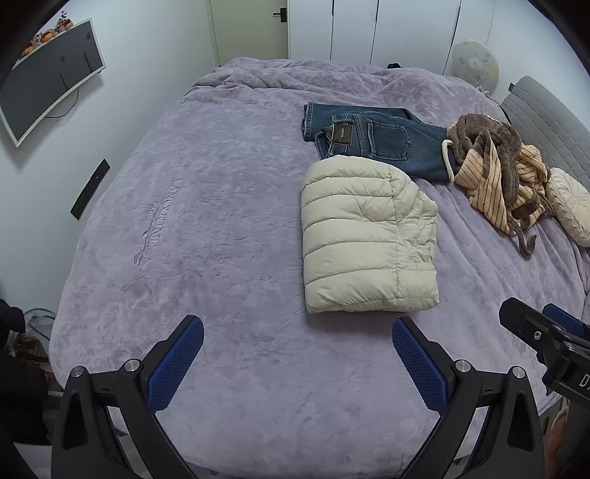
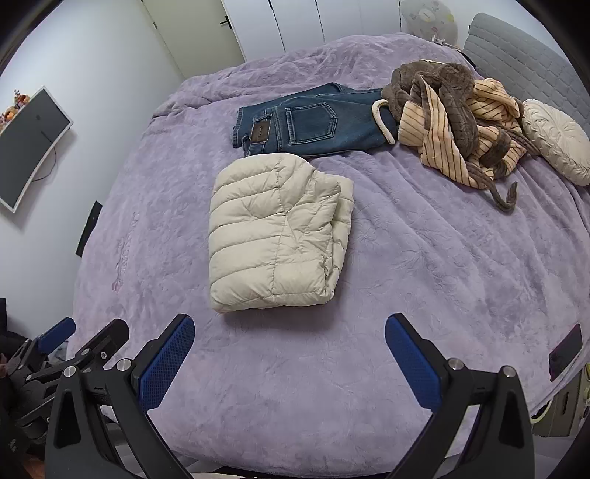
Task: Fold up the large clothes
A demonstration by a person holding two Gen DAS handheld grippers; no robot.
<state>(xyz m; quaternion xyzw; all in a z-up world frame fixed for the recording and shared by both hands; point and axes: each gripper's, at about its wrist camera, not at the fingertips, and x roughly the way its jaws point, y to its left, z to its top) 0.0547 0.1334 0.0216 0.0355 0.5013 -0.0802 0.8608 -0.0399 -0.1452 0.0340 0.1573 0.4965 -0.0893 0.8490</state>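
Observation:
A cream puffer jacket [image 1: 365, 235] lies folded in a neat rectangle on the purple bedspread [image 1: 221, 239]; it also shows in the right wrist view [image 2: 276, 235]. Folded blue jeans [image 1: 372, 138] lie just behind it, also in the right wrist view [image 2: 306, 123]. A crumpled brown and striped robe [image 1: 497, 169] lies in a heap to the right, also in the right wrist view [image 2: 457, 121]. My left gripper [image 1: 297, 350] is open and empty, above the bed's near edge, short of the jacket. My right gripper [image 2: 289, 348] is open and empty, likewise in front of the jacket.
A round cream cushion [image 2: 560, 140] lies beside the robe near the grey headboard [image 2: 523, 62]. A monitor [image 1: 48, 81] hangs on the left wall. White wardrobe doors [image 1: 368, 29] stand behind the bed. A dark phone [image 2: 564, 352] lies at the bed's right edge.

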